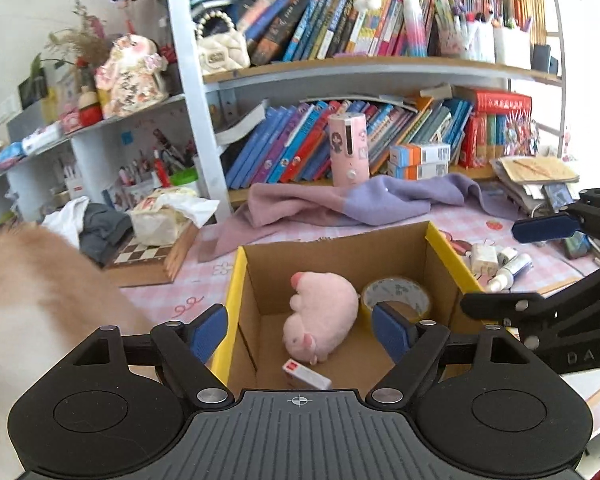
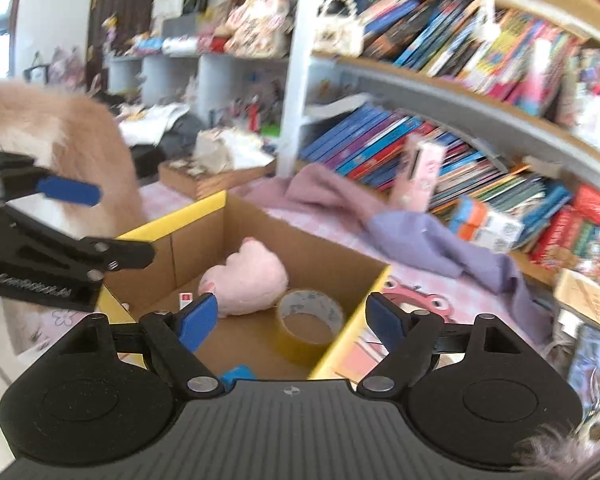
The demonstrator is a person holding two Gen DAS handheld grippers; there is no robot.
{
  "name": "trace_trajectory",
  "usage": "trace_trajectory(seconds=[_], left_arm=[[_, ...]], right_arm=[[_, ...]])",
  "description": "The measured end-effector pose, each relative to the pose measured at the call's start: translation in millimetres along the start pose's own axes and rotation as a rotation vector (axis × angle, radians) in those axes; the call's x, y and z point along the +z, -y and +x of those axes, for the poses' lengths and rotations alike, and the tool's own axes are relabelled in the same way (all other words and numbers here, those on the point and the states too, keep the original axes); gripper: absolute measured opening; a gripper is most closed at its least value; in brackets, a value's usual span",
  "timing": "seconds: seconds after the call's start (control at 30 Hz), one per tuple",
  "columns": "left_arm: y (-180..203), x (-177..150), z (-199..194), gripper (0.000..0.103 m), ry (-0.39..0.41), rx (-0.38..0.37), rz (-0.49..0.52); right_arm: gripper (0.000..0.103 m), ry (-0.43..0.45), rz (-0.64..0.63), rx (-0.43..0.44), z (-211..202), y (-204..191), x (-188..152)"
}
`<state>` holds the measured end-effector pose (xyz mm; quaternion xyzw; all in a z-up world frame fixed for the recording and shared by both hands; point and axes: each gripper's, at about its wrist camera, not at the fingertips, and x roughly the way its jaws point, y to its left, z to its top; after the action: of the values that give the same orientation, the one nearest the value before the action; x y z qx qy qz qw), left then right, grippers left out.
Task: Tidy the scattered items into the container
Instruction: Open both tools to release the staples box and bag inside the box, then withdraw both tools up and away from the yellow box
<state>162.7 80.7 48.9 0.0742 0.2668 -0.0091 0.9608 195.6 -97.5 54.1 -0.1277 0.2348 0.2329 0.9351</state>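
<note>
A cardboard box (image 1: pixel 340 252) with yellow flaps stands on the pink desk. Inside lie a pink plush toy (image 1: pixel 324 312), a roll of yellow tape (image 1: pixel 396 296) and a small white box with a red label (image 1: pixel 306 374). My left gripper (image 1: pixel 298 332) is open and empty above the box's near edge. My right gripper (image 2: pixel 292 320) is open and empty over the same box (image 2: pixel 324 252), above the tape (image 2: pixel 308 320) and next to the plush (image 2: pixel 248 280). A blue item (image 2: pixel 238 374) lies in the box under it. The right gripper also shows at the right in the left wrist view (image 1: pixel 548 228).
A white charger (image 1: pixel 484 258) and small white tubes (image 1: pixel 508 272) lie on the desk right of the box. A purple cloth (image 1: pixel 360 200), a chessboard box (image 1: pixel 148 256) and crowded bookshelves (image 1: pixel 340 72) stand behind. A tan furry shape (image 1: pixel 32 280) fills the left.
</note>
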Motion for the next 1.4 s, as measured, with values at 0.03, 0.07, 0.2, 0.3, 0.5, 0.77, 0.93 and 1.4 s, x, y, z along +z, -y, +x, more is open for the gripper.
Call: trace_trajectory(seconds=[0.03,0.07,0.2,0.3,0.5,0.77,0.93,1.4], left_arm=[[3.1,-5.5,-7.2,0.087,0.01,0.009,-0.004],[6.7,-11.6,-14.5,0.087,0.021,0.017,-0.007],[19.4,-36.1,-41.2,0.088,0.038,0.044,-0.011],[23.0,-50.3,-53.8,0.088,0.015,0.039,-0.029],[30.1,-65.4,-82.5,0.088,0.027,0.026,-0.01],[34.4,-79.7,-112.3,0.088,0.056,0.016,0.005],[35.6,-86.2,-122.1,0.088,0.064,0.012,-0.003],[44.0,-88.3,-131.6,0.093,0.102,-0.035,-0.012]], right_arm=[[0.08,0.013,0.006,-0.023,-6.8,-2.6,-5.3],[0.08,0.026,0.016,-0.04,-14.0,-5.4,-11.4],[0.08,0.043,0.052,-0.096,-36.7,-19.2,-35.2],[0.08,0.033,0.091,-0.125,-50.3,-29.1,-45.2],[0.081,0.035,0.087,-0.137,-76.4,-45.5,-57.7],[0.081,0.036,0.113,-0.186,-108.3,-48.9,-66.8],[0.081,0.047,0.155,-0.236,-121.5,-59.9,-80.0],[0.085,0.051,0.102,-0.264,-143.0,-65.0,-83.6]])
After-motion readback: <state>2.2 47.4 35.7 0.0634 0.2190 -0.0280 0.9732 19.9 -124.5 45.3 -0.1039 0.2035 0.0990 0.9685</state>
